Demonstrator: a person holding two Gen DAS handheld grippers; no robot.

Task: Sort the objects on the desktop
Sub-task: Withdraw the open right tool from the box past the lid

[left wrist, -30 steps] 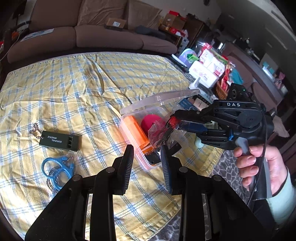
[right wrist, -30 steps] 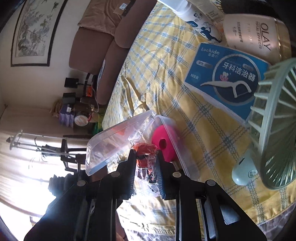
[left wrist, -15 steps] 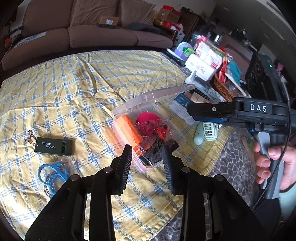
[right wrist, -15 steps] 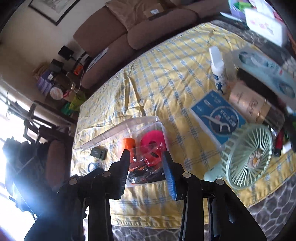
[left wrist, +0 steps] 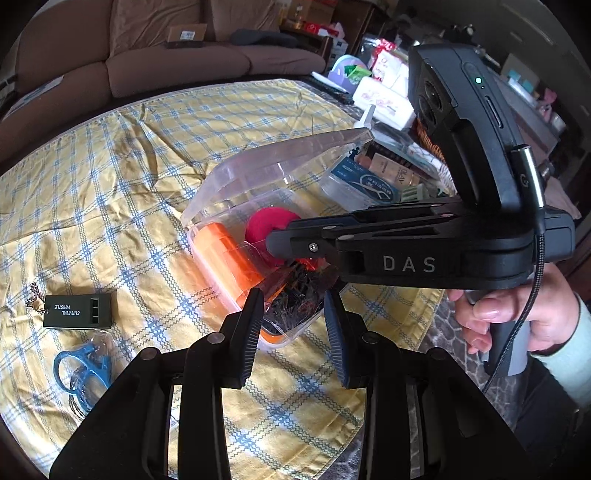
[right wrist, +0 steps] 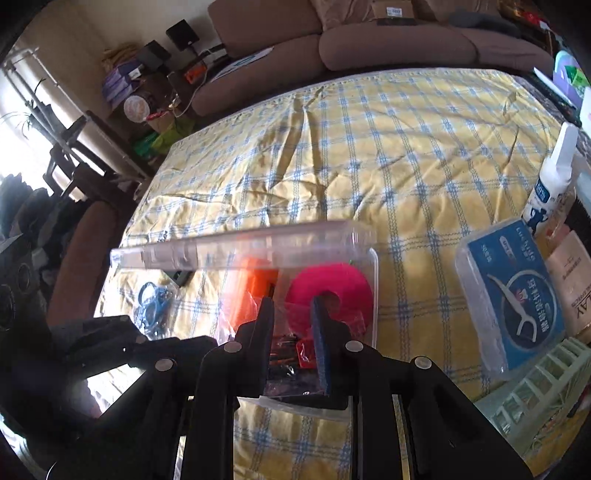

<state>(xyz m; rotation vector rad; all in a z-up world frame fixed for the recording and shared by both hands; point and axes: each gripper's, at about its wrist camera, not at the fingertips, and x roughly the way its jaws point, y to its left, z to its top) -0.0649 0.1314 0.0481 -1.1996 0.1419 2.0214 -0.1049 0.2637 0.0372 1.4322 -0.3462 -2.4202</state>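
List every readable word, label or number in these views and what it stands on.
"SURVIVAL WHISTLE": black whistle, printed upside down.
"DAS": right gripper body.
"LAY", partly cut off: beige box.
Blue floss box: lettering too blurred to read.
White bottle: label too small to read.
Sofa carton: label unreadable.

Legible markings:
- Black whistle (left wrist: 77, 311) on the checked cloth: "SURVIVAL WHISTLE", printed white, reading upside down in the left view.
- Right gripper (left wrist: 273, 243) body: "DAS" in pale capitals.
- Beige box (right wrist: 574, 291) at the right edge: partial letters "LAY".
- Blue floss-pick box (right wrist: 517, 299): characters, not readable.
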